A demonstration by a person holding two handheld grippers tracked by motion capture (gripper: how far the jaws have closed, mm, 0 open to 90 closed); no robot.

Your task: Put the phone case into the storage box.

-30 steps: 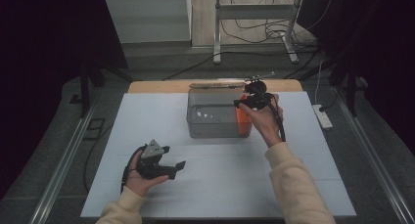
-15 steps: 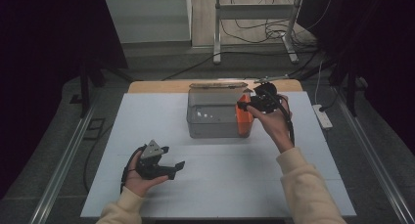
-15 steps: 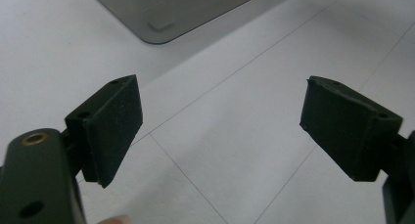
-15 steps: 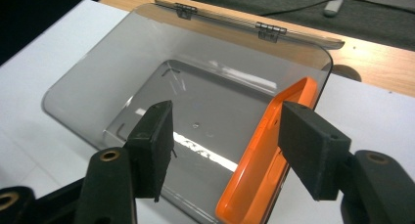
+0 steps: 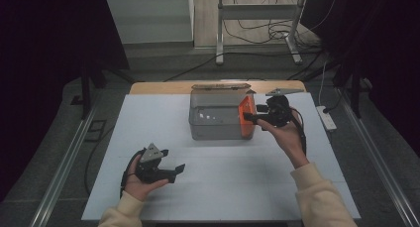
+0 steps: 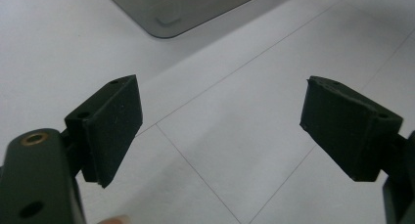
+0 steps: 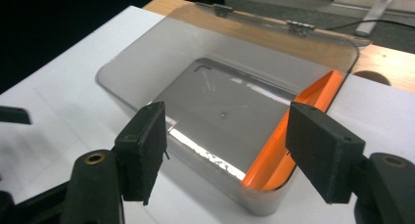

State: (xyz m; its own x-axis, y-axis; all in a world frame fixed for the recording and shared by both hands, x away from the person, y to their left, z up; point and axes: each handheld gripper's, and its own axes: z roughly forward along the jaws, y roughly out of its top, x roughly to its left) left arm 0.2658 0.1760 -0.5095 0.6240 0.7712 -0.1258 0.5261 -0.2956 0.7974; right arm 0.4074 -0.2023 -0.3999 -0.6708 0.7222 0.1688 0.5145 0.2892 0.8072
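A clear grey plastic box stands at the back middle of the white table top, with an orange end piece on its right side. My right gripper hovers by that orange end. Its jaws have just been opening and now stand wide, pressing on nothing. In the right gripper view the box lies past the open right gripper, looking empty, with the orange piece near the right pad. My left gripper rests open at the front left. The left gripper holds nothing.
A wooden table edge runs behind the white top. A white power strip lies off the table's right side. Metal stand legs and cables sit on the floor beyond. A box corner shows ahead of the left jaws.
My right hand has slid to the right and a little nearer, from over the box's right end to beside it, and its jaws have spread wider. The left hand has stayed put.
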